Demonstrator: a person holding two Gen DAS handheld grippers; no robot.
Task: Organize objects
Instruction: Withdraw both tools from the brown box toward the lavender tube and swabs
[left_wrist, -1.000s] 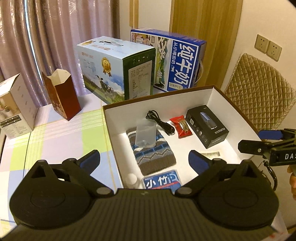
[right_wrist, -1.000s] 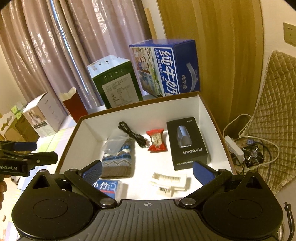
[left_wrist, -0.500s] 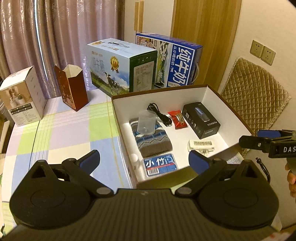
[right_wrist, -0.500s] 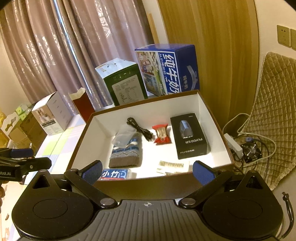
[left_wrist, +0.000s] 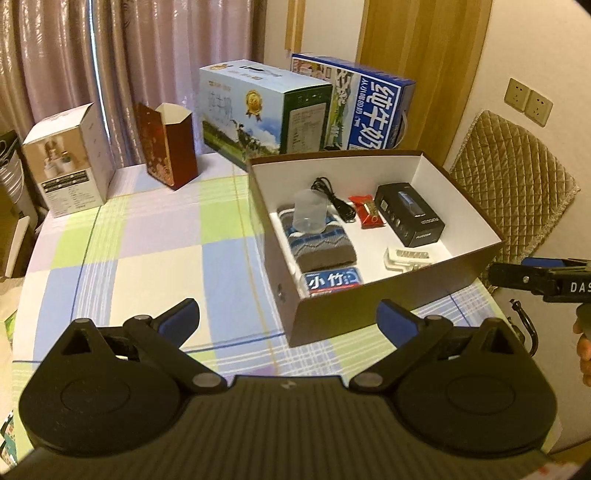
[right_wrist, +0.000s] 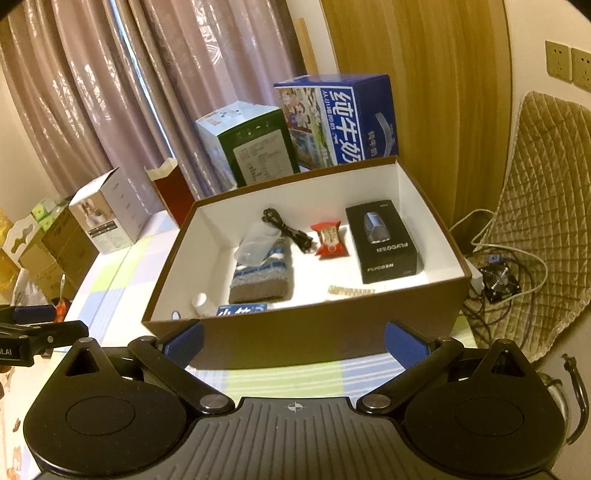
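Note:
A brown box with a white inside (left_wrist: 388, 306) (right_wrist: 303, 332) stands on the checked tablecloth. In it lie a knitted pouch (left_wrist: 317, 240) (right_wrist: 262, 273) with a clear plastic cup (left_wrist: 309, 216) on it, a black cable (left_wrist: 334, 194) (right_wrist: 286, 230), a red snack packet (left_wrist: 366, 215) (right_wrist: 328, 239), a black carton (left_wrist: 409, 213) (right_wrist: 382, 243), a white strip (left_wrist: 406, 256), a blue pack (left_wrist: 330, 282) and a small white bottle (right_wrist: 202, 303). My left gripper (left_wrist: 286, 321) and right gripper (right_wrist: 293, 341) are both open and empty, held back in front of the box's near wall.
Two milk cartons (left_wrist: 264, 110) (left_wrist: 369, 107) stand behind the box, with a dark red paper bag (left_wrist: 168, 144) and a white carton (left_wrist: 68, 158) to the left. A quilted chair (left_wrist: 513, 173) and floor cables (right_wrist: 495, 269) lie to the right.
Both grippers have drawn back and away from over the box; the box now sits farther off, its near wall in view. Nothing in the box has moved.

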